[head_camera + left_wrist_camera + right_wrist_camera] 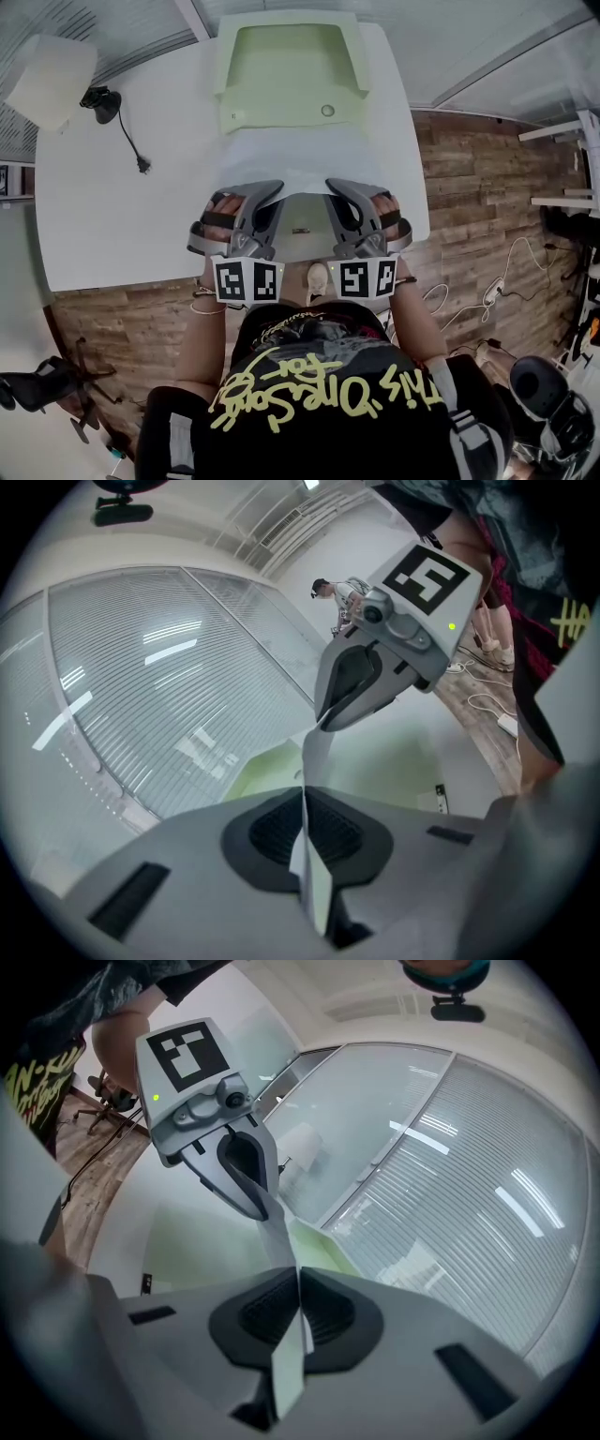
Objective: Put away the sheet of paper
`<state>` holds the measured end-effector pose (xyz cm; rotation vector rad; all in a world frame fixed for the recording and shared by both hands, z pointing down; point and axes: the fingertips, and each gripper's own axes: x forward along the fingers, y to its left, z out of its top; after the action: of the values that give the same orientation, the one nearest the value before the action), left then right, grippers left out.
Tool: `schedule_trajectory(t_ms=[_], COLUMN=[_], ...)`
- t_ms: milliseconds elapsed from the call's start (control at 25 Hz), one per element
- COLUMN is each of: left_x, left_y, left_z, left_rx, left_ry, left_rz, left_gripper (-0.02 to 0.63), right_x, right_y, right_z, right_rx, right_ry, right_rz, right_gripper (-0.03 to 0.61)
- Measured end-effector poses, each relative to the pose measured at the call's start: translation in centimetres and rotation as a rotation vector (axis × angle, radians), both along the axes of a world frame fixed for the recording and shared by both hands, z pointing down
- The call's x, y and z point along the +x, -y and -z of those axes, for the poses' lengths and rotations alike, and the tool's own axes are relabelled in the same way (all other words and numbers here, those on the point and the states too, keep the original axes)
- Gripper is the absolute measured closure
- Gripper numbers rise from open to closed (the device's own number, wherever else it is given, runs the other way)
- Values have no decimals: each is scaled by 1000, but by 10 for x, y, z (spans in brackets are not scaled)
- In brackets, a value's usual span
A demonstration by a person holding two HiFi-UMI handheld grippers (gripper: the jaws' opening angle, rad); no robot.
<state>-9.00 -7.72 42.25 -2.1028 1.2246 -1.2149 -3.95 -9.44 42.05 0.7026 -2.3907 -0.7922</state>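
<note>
As we look down in the head view, a pale, box-like object [52, 80] sits at the far left corner of the white table [122, 225]. Just right of it a small black device [101, 101] trails a cord [131, 145] that ends in a plug on the tabletop.

Moving right, our left gripper [267, 192] has its jaws pressed together on the left near corner of the sheet of paper [300, 159]. Its own view shows the thin edge of the sheet pinched between the dark ribbed pads [272, 827].

The sheet stretches between our two grippers, over the middle of the table. Its far edge reaches the near end of a light green folder [291, 70] that lies open at the table's far side. We cannot tell whether the paper touches the folder.

Our right gripper [339, 190] is likewise closed on the sheet's right near corner. In its own view the pads are clamped on the paper with no gap showing. Both grippers point away from us, side by side.

Right of the table we see the wooden floor [469, 187], with white cables [497, 281] lying on it.
</note>
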Motion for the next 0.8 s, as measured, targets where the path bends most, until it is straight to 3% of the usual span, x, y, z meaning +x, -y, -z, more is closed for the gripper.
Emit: schedule_trajectory(t_ms=[800], left_x=[-12], left_y=[18], left_z=[-13], left_rx=[-38], left_ry=[5], left_rz=[-22], left_gripper=[606], right_x=[-11], right_y=[14], right_z=[-15], right_rx=[-31], right_ry=[-23], right_rz=[-10], right_gripper=[569])
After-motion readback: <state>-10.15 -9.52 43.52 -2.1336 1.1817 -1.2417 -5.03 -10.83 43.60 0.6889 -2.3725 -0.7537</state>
